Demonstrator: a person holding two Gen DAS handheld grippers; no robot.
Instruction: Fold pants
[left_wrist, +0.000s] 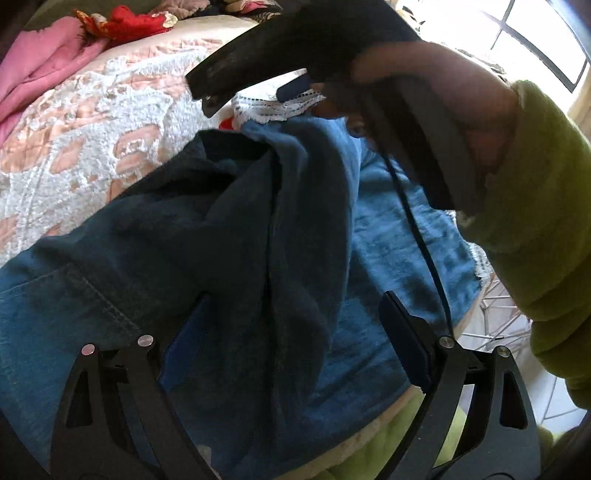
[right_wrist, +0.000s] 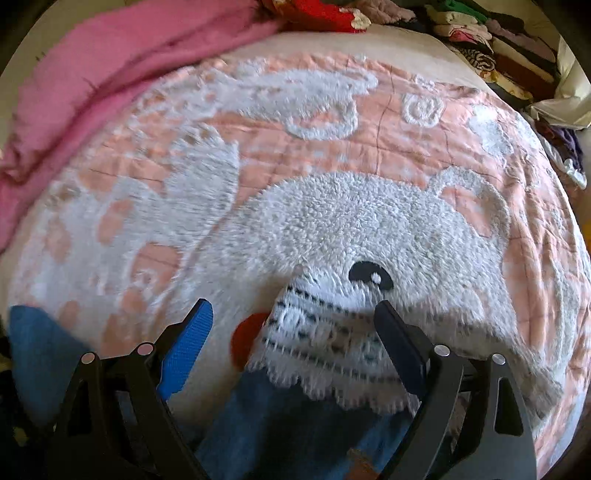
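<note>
Blue denim pants (left_wrist: 192, 236) with a white lace hem (left_wrist: 273, 105) lie bunched on the bed. My left gripper (left_wrist: 295, 325) is open, its fingers apart on either side of a raised denim fold. My right gripper (right_wrist: 295, 332) is open just above the lace hem (right_wrist: 332, 350), with denim (right_wrist: 280, 424) below it. In the left wrist view the right gripper (left_wrist: 255, 88) shows above the hem, held by a hand in a yellow-green sleeve (left_wrist: 535, 221).
A peach and white bear-pattern blanket (right_wrist: 369, 221) covers the bed. A pink cloth (right_wrist: 110, 62) lies at the far left. Piled clothes (right_wrist: 498, 48) sit at the far right. A window (left_wrist: 535, 40) is at the right.
</note>
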